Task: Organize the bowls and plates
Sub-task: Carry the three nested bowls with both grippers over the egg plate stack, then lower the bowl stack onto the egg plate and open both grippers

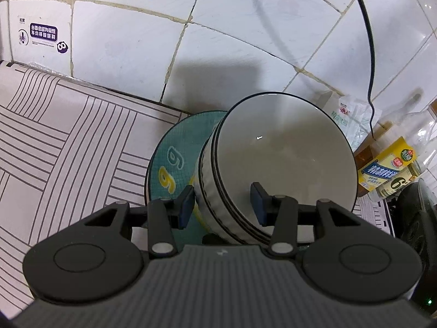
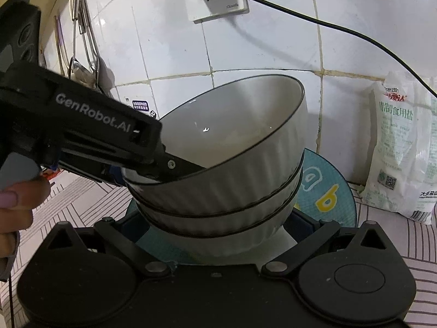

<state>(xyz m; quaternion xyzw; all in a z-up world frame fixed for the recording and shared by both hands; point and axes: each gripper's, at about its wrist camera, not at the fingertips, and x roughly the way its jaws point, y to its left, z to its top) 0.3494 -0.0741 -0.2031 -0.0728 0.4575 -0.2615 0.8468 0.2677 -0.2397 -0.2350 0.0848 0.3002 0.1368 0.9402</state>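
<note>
Straddling the near wall of a stack of white ribbed bowls point(image 1: 286, 164), the left gripper point(image 1: 222, 205) has one blue pad outside the stack and the other inside the top bowl; whether the fingers point(image 1: 259, 201) are pressing on that wall or merely set about it cannot be told. In the right wrist view, one left finger reaches over the rim at 9 o'clock into the top bowl point(image 2: 232, 131), which sits tilted on the two bowls beneath it. The stack rests on a teal plate point(image 2: 327, 191) marked with yellow and white figures, and the plate lies on the line-patterned counter point(image 1: 54, 136) against the white tiled wall point(image 1: 123, 41). The right gripper point(image 2: 215, 224) has its fingers spread wide to either side of the bottom bowl's base; their tips are largely hidden behind the stack, so contact cannot be confirmed. At 3 o'clock of the plate stands a white salt bag point(image 2: 401, 153), just beside it. A black cable point(image 2: 327, 24) runs across the wall from a socket point(image 2: 218, 2) at 12 o'clock. Metal utensils point(image 2: 84, 41) hang at 10 o'clock. A yellow-labelled bottle point(image 1: 387, 166) stands at 3 o'clock of the stack in the left wrist view.
</note>
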